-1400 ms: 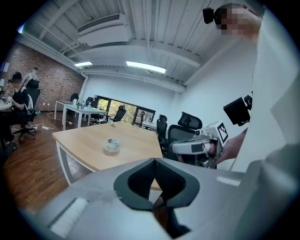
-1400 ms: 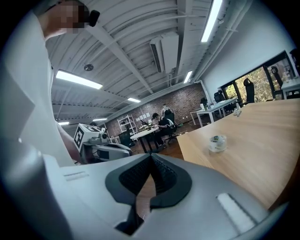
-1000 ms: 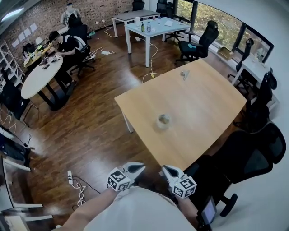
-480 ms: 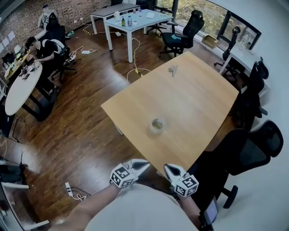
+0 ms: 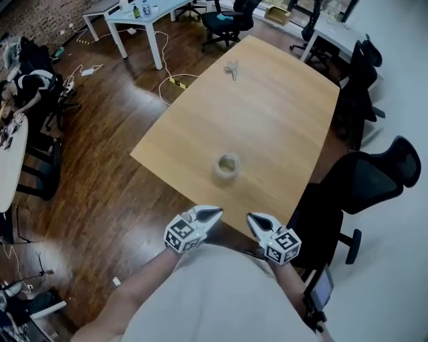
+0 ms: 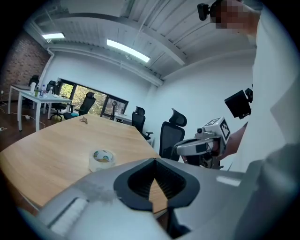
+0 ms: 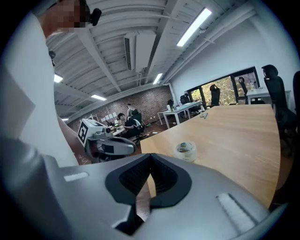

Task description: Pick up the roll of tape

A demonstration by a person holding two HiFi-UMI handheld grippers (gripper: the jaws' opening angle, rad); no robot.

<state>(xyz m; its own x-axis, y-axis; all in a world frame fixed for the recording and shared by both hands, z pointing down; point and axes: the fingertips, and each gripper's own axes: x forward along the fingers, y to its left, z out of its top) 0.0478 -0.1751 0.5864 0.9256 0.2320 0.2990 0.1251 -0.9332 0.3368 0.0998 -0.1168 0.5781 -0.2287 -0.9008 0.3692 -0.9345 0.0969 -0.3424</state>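
The roll of clear tape (image 5: 227, 165) lies flat on the light wooden table (image 5: 287, 113), near its front edge. It also shows in the left gripper view as the tape (image 6: 101, 158) and in the right gripper view as the tape (image 7: 185, 149). My left gripper (image 5: 214, 214) and right gripper (image 5: 251, 219) hover side by side just short of the table's near edge, well apart from the roll. Both point toward it. The left gripper (image 6: 153, 160) has its jaws closed with nothing between them, and so has the right gripper (image 7: 150, 155).
A small metal object (image 5: 231, 69) lies at the table's far end. Black office chairs (image 5: 364, 180) stand along the right side. A white table (image 5: 137, 13) with bottles is at the back left, and cables (image 5: 170, 77) run over the wooden floor.
Both grippers have moved forward toward the table's near edge, and the table and tape now sit closer in view. The tape has stayed put on the table.
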